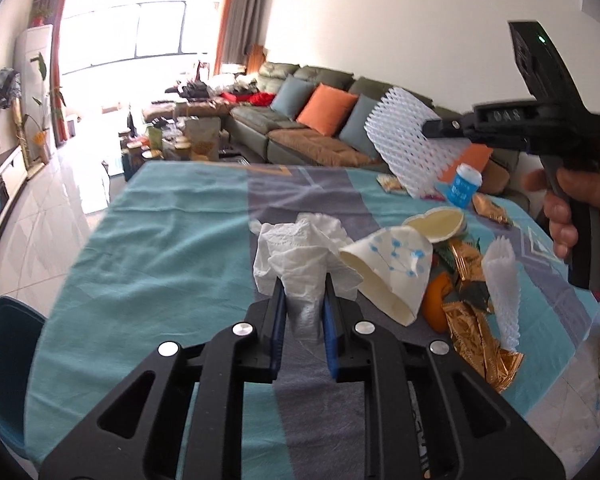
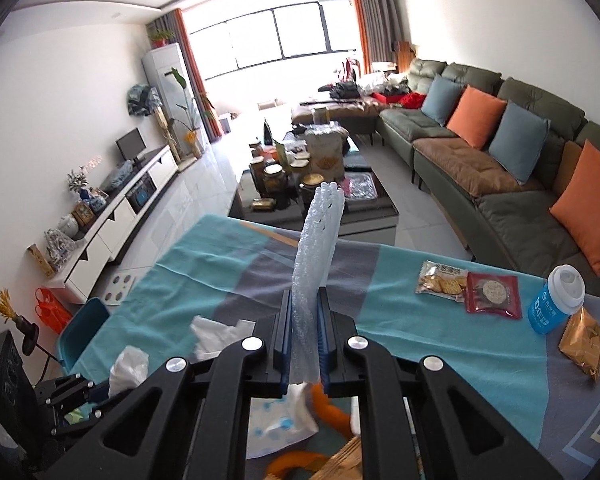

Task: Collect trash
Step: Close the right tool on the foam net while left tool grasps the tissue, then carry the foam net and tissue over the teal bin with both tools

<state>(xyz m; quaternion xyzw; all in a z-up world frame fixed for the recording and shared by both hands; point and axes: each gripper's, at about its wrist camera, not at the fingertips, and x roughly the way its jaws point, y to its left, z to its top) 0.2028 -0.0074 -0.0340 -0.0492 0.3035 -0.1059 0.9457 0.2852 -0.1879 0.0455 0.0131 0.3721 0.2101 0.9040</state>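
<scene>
L gripper [image 1: 303, 280], black w/ blue pads, was pinching a crumpled white paper tissue [image 1: 300, 252], held up clear of the table covered w/ teal-and-grey cloth [image 1: 148, 240]. Jaws nearly together, tissue wad between them.

Just right of tissue: crushed white paper cup w/ blue dot print [image 1: 392, 276] on its side, mouth toward camera; a second flattened cream cup piece [image 1: 438, 222] behind it. Then orange fruit peel [image 1: 438, 300], gold foil wrappers [image 1: 480, 344], and a small rolled white foam net sleeve [image 1: 500, 292] standing among them.

Far right, R gripper [image 1: 434, 128] gripped by a person's hand [image 1: 584, 224], jaws pressed together on a large white foam fruit-net sheet [image 1: 412, 140], lifted above the table. In right wrist view the net [image 2: 318, 248] stood edge-on between the pads.

Beyond: blue takeaway cup w/ white lid [image 2: 556, 304], cracker packet [image 2: 442, 286], dark red snack packet [image 2: 492, 292], gold foil bag [image 2: 586, 342], all lying on cloth. Green sofa [image 2: 520, 184] behind the table.
</scene>
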